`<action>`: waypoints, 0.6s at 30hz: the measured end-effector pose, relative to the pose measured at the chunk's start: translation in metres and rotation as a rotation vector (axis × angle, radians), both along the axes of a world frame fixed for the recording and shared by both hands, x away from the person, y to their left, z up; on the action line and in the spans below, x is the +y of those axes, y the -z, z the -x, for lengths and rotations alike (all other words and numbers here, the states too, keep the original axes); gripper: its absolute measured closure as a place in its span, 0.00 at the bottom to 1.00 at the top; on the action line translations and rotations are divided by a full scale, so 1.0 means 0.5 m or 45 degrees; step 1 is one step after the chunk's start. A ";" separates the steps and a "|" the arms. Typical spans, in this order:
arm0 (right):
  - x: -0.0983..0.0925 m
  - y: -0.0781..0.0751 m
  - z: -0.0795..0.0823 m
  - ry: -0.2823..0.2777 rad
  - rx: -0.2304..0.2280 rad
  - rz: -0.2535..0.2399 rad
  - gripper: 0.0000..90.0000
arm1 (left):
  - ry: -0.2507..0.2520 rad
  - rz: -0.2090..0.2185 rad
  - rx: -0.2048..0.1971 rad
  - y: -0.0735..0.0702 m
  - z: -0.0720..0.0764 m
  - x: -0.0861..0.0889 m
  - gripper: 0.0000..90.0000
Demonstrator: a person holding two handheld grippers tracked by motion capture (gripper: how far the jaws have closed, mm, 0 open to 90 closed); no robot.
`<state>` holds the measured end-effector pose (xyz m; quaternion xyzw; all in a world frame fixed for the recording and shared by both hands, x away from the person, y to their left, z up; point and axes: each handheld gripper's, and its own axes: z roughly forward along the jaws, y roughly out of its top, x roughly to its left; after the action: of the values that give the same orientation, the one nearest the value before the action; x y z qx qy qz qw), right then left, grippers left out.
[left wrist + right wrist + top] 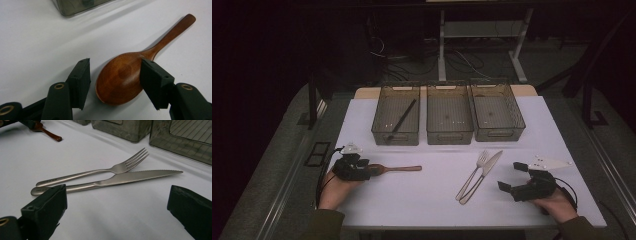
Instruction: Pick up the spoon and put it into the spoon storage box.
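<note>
The wooden spoon (125,77) lies flat on the white tabletop (422,200), toward nine o'clock of the surface, its bowl inside the left tongs (364,170) and its handle running out toward three o'clock. It is a dark reddish-brown wood with a glossy finish; the oval bowl faces up, shows faint grain and a darker round patch near its middle, and narrows into a slim handle with a rounded end. In the left gripper view the two black pads stand on either side of the bowl: the right pad is at the bowl's edge near the neck, the left pad stands apart from it with bare tabletop between, so these tongs are open around the spoon, not clamped. The right tongs (511,180) rest near four o'clock, jaws spread wide and holding nothing, pointing at a steel fork (100,171) and knife (120,178) that lie side by side. Three mesh bins (449,120) sit in a row at twelve o'clock
</note>
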<state>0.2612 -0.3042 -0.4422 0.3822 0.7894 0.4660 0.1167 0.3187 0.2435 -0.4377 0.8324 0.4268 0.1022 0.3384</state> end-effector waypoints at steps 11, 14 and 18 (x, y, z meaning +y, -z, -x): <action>-0.001 0.000 0.000 0.005 0.003 0.000 0.03 | 0.040 -0.049 -0.003 0.002 0.004 -0.005 0.45; -0.001 0.000 0.000 0.004 0.003 -0.001 0.03 | 0.053 -0.054 -0.007 0.002 0.006 -0.006 0.48; -0.001 0.000 0.000 0.004 0.003 -0.001 0.03 | 0.078 -0.043 -0.008 0.002 0.008 -0.005 0.53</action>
<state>0.2614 -0.3046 -0.4420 0.3838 0.7888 0.4657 0.1165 0.3147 0.2409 -0.4386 0.8503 0.3983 0.1017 0.3287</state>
